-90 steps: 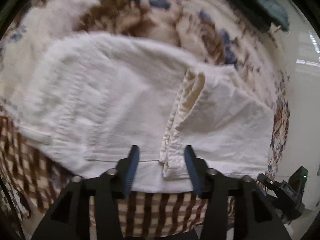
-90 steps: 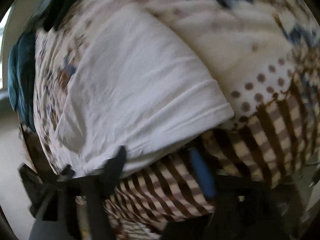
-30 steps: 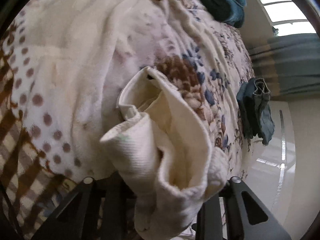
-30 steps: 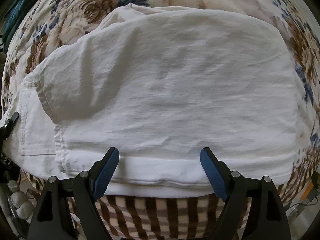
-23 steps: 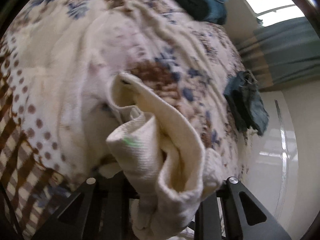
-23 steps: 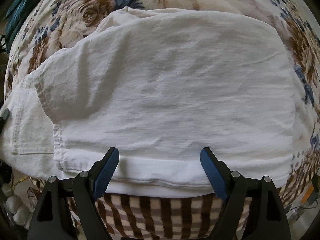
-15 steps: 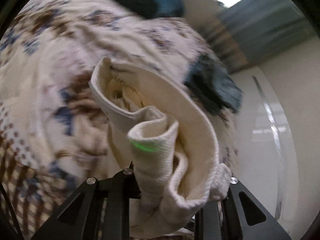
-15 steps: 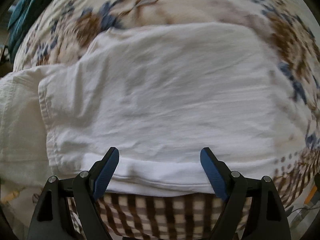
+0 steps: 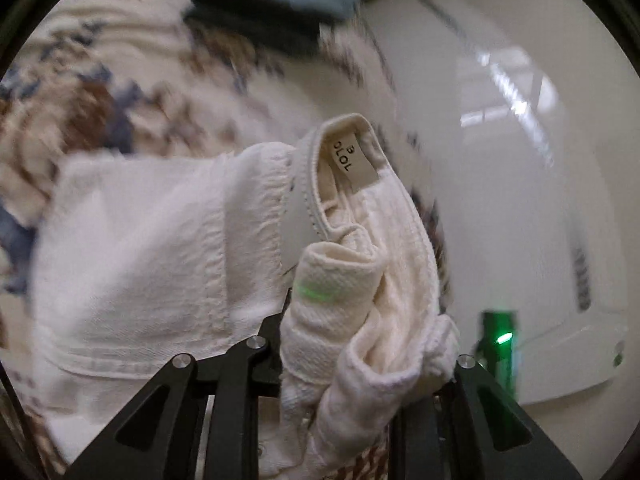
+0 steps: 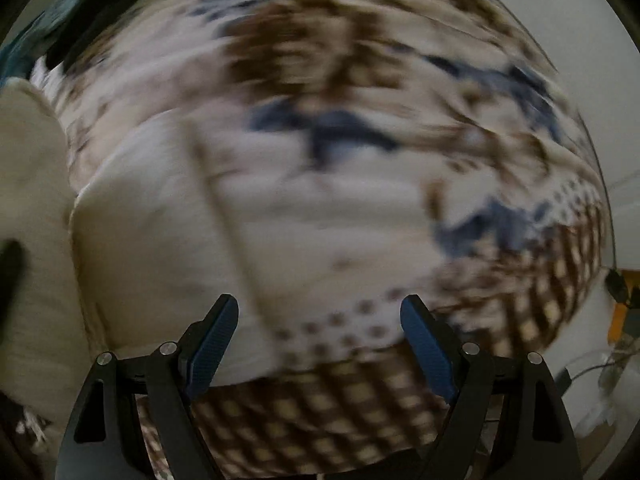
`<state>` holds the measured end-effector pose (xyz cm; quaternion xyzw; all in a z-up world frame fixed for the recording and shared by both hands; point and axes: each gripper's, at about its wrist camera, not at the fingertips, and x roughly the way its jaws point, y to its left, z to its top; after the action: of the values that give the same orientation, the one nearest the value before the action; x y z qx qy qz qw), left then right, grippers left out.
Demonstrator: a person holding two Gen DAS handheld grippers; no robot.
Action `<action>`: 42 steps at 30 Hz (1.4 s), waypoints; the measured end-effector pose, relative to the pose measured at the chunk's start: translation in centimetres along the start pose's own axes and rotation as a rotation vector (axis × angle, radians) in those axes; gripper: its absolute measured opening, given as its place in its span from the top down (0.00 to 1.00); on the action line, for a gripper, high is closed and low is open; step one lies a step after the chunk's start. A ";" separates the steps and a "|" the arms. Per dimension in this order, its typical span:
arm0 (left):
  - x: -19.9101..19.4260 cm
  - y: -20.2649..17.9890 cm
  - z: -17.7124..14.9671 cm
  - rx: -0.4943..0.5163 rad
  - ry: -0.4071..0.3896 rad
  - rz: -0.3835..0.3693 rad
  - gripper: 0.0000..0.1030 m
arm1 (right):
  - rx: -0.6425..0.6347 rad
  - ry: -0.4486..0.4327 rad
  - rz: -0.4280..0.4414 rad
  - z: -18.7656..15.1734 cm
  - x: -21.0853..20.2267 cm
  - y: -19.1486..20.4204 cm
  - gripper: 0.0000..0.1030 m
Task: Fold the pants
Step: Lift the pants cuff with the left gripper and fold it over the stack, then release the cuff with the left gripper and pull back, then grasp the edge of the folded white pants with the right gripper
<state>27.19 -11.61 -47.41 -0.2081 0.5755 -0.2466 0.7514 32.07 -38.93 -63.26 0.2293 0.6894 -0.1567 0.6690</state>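
Pants — off-white woven cloth, matt, slightly coarse; waistband shows a ribbed, textured weave, with a smooth cloth label sewn inside. Bed cover — soft printed cloth, floral and checked, matt. Floor pale and glossy, throwing reflections. Left gripper frame: matt black plastic with bright metal screws. Right gripper fingers carry blue, finely textured pads. Dark teal cloth, blurred.

Both your views are motion-blurred, the right wrist worst: its bedspread smears into streaks. Soft daylight; window glare shines on the floor. Fisheye bending and dark vignette ring the edges. A green light spot glows on the pants.
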 end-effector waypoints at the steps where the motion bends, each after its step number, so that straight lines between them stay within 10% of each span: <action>1: 1.2 -0.1 -0.4 -0.003 0.026 0.007 0.82 | 0.014 0.003 -0.006 0.1 0.2 -1.1 0.17; 12: 6.6 -3.0 -0.6 0.132 0.192 0.240 0.70 | 0.064 0.030 0.020 -0.2 1.7 -4.8 0.17; 15: 4.8 -4.0 -0.8 0.140 0.170 0.243 0.26 | 0.021 0.007 0.033 1.8 0.6 -4.1 0.17; 18: 2.9 -4.5 -0.5 0.122 0.135 0.243 0.08 | -0.023 -0.032 0.050 2.5 -1.0 -3.5 0.17; 29: -7.4 3.7 3.8 -0.010 -0.055 0.508 0.05 | -0.146 -0.112 0.143 2.7 -5.5 1.5 0.11; 38: -6.3 13.7 3.3 -0.270 0.058 0.440 0.05 | -0.008 0.109 0.229 3.7 0.1 2.9 0.12; 42: -4.4 14.7 2.2 -0.316 0.101 0.395 0.05 | 0.100 0.235 0.394 3.0 3.2 1.8 0.58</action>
<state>30.27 2.74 -52.30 -0.1939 0.6733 -0.0119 0.7134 35.58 -38.64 -66.41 0.4090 0.6959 -0.0291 0.5896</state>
